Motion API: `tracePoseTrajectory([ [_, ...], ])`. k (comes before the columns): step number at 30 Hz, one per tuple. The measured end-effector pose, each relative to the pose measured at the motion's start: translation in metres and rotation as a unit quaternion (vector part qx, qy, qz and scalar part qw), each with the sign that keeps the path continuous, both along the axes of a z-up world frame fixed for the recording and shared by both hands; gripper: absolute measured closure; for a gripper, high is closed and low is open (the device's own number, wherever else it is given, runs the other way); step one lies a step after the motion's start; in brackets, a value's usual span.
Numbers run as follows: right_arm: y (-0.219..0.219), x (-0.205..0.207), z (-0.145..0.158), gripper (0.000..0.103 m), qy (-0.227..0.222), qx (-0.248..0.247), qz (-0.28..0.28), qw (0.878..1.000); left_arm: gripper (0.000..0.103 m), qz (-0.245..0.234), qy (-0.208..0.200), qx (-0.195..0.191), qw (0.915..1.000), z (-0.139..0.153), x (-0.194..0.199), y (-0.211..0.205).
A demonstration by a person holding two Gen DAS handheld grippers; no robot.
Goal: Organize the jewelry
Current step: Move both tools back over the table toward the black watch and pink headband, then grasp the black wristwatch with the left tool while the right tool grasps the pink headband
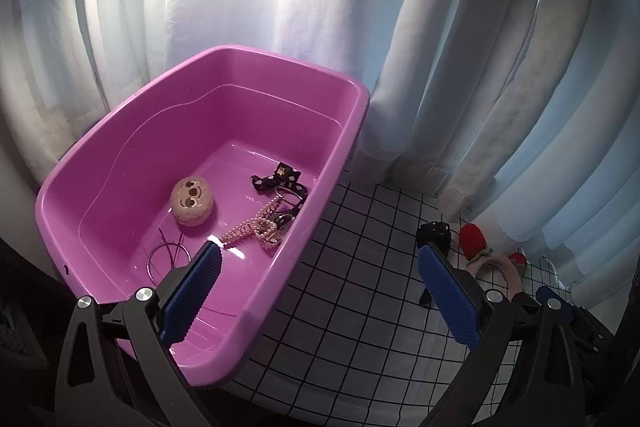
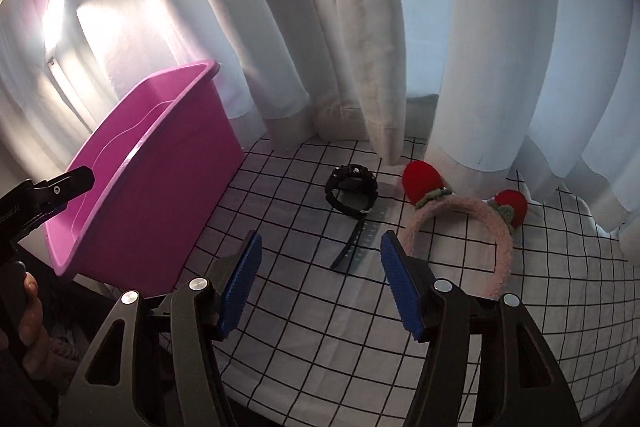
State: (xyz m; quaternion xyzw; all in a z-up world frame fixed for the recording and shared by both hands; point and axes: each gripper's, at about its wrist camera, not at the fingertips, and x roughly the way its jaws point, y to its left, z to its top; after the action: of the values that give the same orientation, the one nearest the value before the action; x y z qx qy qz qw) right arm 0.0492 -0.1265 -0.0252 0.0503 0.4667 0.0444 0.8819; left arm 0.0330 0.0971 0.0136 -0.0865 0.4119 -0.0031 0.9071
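Note:
A pink tub (image 1: 332,83) holds a round beige plush face (image 1: 194,201), a black dotted bow (image 1: 282,181), a pearl string with a clip (image 1: 256,227) and a thin hoop (image 1: 166,255). My left gripper (image 1: 320,259) stands wide open and empty over the tub's near right rim. On the checked cloth lie a black watch (image 2: 352,193) and a pink headband with red strawberries (image 2: 480,227). My right gripper (image 2: 320,247) is open above the cloth just short of the watch. The strap's end shows in the gap, untouched by the pads.
White curtains (image 2: 380,47) hang close behind the checked cloth (image 2: 320,339) and the tub (image 2: 160,167). The left gripper (image 2: 64,187) and a hand (image 2: 28,307) show at the left edge of the right wrist view. The watch (image 1: 434,233) and headband (image 1: 496,263) lie right of the tub.

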Motion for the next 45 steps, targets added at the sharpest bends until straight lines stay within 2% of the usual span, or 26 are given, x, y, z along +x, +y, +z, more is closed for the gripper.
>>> tracePoseTrajectory([
  [7,-0.067,-0.030,-0.006,0.044,0.000,-0.003,-0.075,0.997,0.006,-0.084,0.008,0.017,0.9963,-0.017,0.004,-0.079],
  [13,-0.111,-0.044,-0.028,0.044,0.013,-0.010,-0.128,0.992,0.006,-0.115,0.039,0.038,0.9918,-0.064,0.024,-0.123],
  [21,-0.146,-0.032,-0.069,0.044,0.038,-0.003,-0.157,0.987,0.006,-0.108,0.073,0.042,0.9906,-0.119,0.063,-0.150],
  [29,-0.163,-0.005,-0.099,0.044,0.048,-0.001,-0.171,0.984,0.006,-0.067,0.097,0.056,0.9914,-0.162,0.112,-0.157],
  [35,-0.168,0.010,-0.114,0.044,0.053,-0.009,-0.174,0.983,0.006,-0.050,0.099,0.072,0.9912,-0.179,0.137,-0.159],
  [45,-0.175,0.030,-0.132,0.044,0.073,-0.025,-0.179,0.981,0.006,-0.057,0.118,0.096,0.9866,-0.202,0.161,-0.169],
])
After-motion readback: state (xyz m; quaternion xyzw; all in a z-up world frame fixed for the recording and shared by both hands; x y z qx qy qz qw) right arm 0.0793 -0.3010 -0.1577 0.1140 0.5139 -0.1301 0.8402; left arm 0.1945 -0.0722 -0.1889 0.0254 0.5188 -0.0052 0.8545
